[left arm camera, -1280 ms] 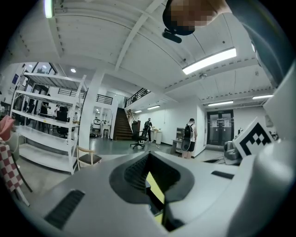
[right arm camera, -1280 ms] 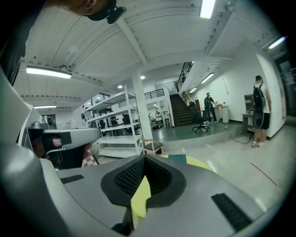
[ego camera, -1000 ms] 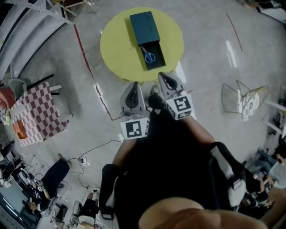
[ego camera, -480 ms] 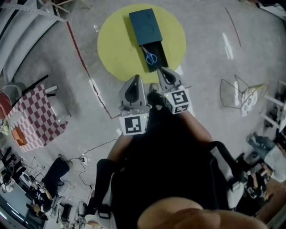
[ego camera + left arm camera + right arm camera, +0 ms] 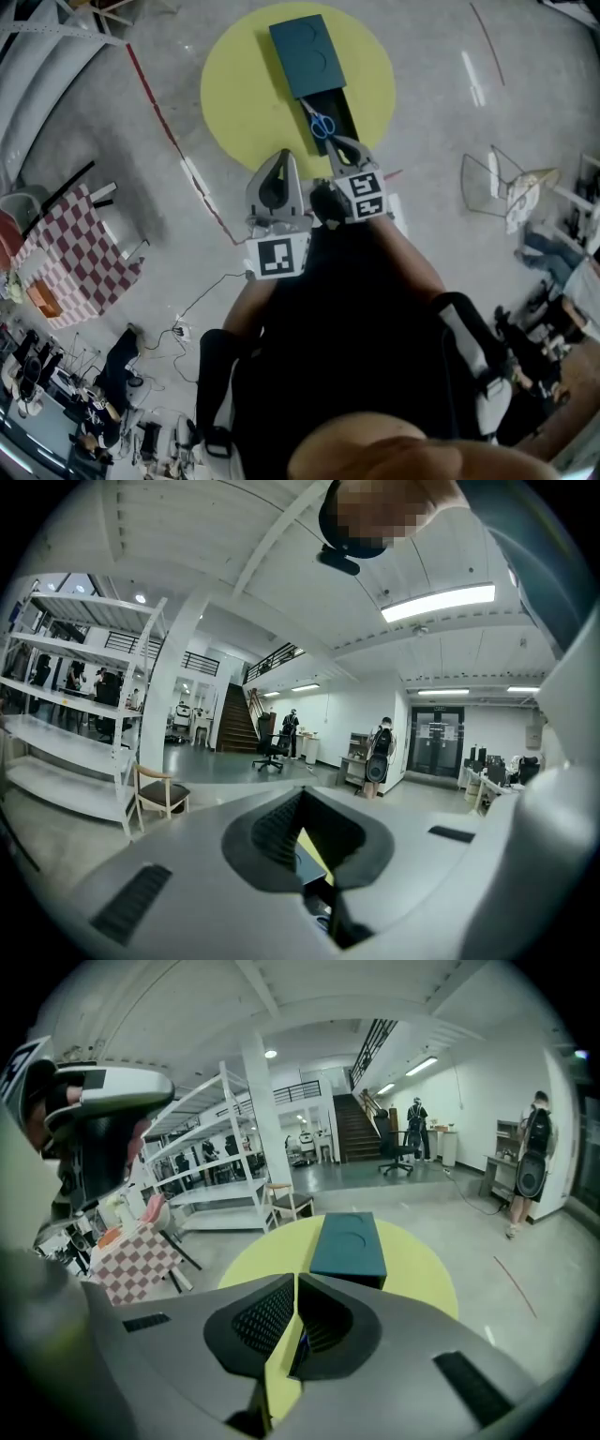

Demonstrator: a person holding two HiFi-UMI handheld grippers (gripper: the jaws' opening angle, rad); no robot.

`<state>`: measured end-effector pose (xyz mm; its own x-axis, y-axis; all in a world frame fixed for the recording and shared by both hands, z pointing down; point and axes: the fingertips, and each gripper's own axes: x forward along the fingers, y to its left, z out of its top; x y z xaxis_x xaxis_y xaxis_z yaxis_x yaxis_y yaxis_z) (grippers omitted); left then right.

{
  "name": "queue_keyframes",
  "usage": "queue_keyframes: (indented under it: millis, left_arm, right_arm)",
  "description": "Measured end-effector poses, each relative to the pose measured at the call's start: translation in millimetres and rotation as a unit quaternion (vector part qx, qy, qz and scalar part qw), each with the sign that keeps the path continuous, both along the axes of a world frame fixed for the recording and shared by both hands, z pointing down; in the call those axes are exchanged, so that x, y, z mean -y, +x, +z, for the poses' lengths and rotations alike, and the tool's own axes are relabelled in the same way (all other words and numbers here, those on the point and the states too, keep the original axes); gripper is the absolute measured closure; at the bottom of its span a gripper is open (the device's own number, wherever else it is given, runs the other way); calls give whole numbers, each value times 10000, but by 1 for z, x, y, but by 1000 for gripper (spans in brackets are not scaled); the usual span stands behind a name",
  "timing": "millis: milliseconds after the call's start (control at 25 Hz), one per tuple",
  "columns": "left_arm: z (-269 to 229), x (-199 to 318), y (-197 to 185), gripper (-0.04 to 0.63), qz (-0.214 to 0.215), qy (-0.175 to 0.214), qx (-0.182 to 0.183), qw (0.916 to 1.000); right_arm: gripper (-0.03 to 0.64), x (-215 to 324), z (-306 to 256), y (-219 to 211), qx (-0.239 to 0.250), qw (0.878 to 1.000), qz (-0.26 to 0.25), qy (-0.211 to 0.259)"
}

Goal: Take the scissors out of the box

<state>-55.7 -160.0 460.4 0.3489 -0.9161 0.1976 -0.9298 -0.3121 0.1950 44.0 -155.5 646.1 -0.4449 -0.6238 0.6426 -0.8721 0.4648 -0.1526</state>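
A dark teal box [image 5: 307,49] lies on the round yellow table [image 5: 246,94], with its drawer [image 5: 339,111] pulled out toward me. Blue-handled scissors [image 5: 322,123] lie in the drawer. My right gripper [image 5: 339,141] is shut and empty, and its tip hangs over the drawer's near end, just short of the scissors. My left gripper [image 5: 279,156] is beside it at the table's near edge, with its tips meeting and nothing held. The right gripper view shows the right gripper [image 5: 295,1277] pointing down at the box [image 5: 349,1241] and the table [image 5: 422,1274]. The left gripper [image 5: 302,794] points nearly level across the hall.
A red and white checked table [image 5: 75,253] stands at the left, and a wire chair [image 5: 506,192] at the right. A red tape line [image 5: 159,122] runs over the floor beside the yellow table. White shelving [image 5: 216,1171] and a wooden chair [image 5: 159,794] stand farther off.
Both grippers have moved forward toward the yellow table. The right one has dropped from short of the table's edge to the drawer's near end. Both stay shut.
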Motion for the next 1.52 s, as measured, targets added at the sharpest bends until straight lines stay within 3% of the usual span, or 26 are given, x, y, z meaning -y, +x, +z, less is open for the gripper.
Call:
queue_keyframes:
  millis: [240, 400, 880, 1320, 1520]
  left_arm:
    - [5, 15, -8, 601, -57, -68, -28, 10000]
    - [6, 18, -9, 601, -62, -115, -44, 9999]
    - [13, 27, -26, 601, -247, -222, -55, 9994]
    - [20, 32, -37, 601, -346, -299, -41, 9989]
    - [17, 33, -37, 601, -377, -282, -59, 9989]
  right_arm:
    - [617, 11, 46, -4, -417, 9980, -115, -471]
    - [577, 18, 78, -3, -666, 9943, -166, -819]
    - [537, 22, 165, 12, -1306, 9733, -235, -1873]
    - [520, 21, 203, 12, -1570, 9608, -326, -2263]
    - [520, 22, 202, 16, -1763, 9579, -378, -2233]
